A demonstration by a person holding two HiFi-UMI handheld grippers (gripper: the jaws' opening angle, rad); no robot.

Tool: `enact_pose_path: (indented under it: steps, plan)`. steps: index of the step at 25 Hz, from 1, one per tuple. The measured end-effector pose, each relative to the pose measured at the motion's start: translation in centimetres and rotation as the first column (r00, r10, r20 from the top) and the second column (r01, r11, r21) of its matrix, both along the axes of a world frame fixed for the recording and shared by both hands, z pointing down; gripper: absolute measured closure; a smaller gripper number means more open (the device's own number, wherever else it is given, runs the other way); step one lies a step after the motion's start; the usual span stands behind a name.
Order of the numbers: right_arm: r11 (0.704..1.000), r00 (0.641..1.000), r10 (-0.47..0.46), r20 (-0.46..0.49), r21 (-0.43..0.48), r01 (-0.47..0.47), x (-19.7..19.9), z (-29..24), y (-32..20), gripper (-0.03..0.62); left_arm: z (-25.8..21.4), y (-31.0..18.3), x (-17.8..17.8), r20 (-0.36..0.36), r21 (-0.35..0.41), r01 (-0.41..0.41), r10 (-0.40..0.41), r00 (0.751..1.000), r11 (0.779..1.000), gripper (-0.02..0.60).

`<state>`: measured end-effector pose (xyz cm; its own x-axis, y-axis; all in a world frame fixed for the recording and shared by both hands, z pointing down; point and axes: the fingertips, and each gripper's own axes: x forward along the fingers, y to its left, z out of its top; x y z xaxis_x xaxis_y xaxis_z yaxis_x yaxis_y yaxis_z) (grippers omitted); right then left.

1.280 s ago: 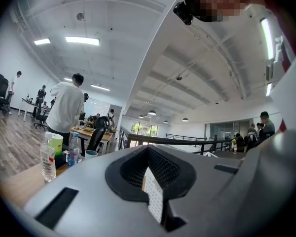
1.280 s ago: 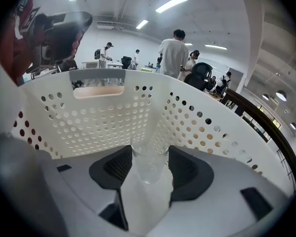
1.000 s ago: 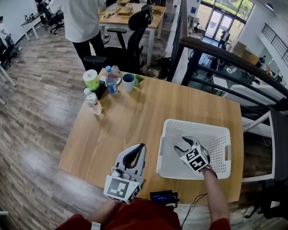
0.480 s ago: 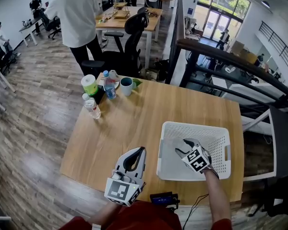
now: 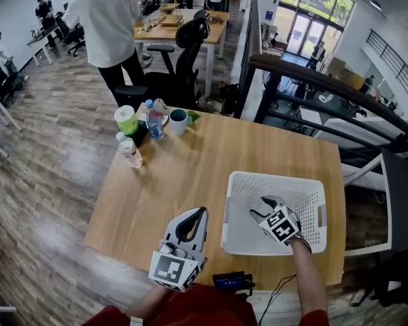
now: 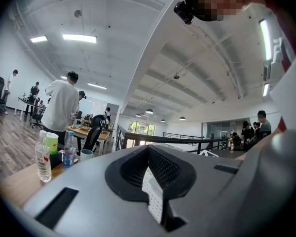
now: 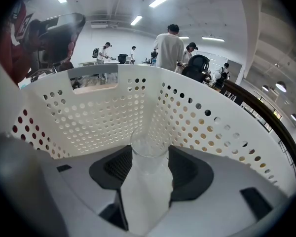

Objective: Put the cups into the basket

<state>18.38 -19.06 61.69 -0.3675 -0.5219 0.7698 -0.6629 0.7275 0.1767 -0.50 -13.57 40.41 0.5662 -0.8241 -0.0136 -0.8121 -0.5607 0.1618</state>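
Observation:
My right gripper reaches down inside the white perforated basket at the table's near right. In the right gripper view it is shut on a clear cup, with the basket wall close all around. My left gripper hovers over the table's front edge, left of the basket, shut with nothing in it. A teal mug stands at the table's far left corner, also seen small in the left gripper view.
Beside the mug stand a green-lidded tub and two water bottles. Behind that corner are a black office chair and a standing person. A railing runs beyond the table's far right.
The right gripper has shifted only slightly inside the basket, still holding the clear cup. The left gripper has hardly moved. The standing person has stepped a little to the left.

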Motion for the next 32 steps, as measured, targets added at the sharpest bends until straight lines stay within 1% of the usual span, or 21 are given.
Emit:
enact_pose_path:
  steps: [3,8,11,14,18,32]
  plan:
    - [1.0,1.0,-0.005,-0.007,0.014,0.005,0.4,0.2,-0.3,0.358,0.1,0.0,0.1,0.002,0.001,-0.001,0.001,1.0,1.0,0.575]
    - [1.0,1.0,0.007,-0.022,-0.013,-0.008,1.0,0.1,0.3,0.358,0.3,0.2,0.1,0.0,-0.001,0.0,0.0,1.0,1.0,0.575]
    - [1.0,1.0,0.014,-0.019,-0.003,-0.015,1.4,0.3,0.4,0.359,0.4,0.4,0.0,0.0,-0.009,0.002,-0.002,1.0,1.0,0.575]
    - [1.0,1.0,0.009,-0.022,-0.002,-0.009,1.5,0.0,0.3,0.359,0.5,0.3,0.1,-0.001,-0.002,-0.002,0.002,1.0,1.0,0.575]
    - [1.0,1.0,0.007,-0.028,-0.02,-0.007,1.8,0.0,0.4,0.359,0.4,0.1,-0.1,0.004,-0.025,0.015,-0.015,1.0,1.0,0.575]
    - [1.0,0.999,0.009,-0.032,0.011,-0.009,1.7,0.1,0.0,0.358,1.2,0.1,0.3,-0.01,-0.028,-0.005,0.005,1.0,1.0,0.575]
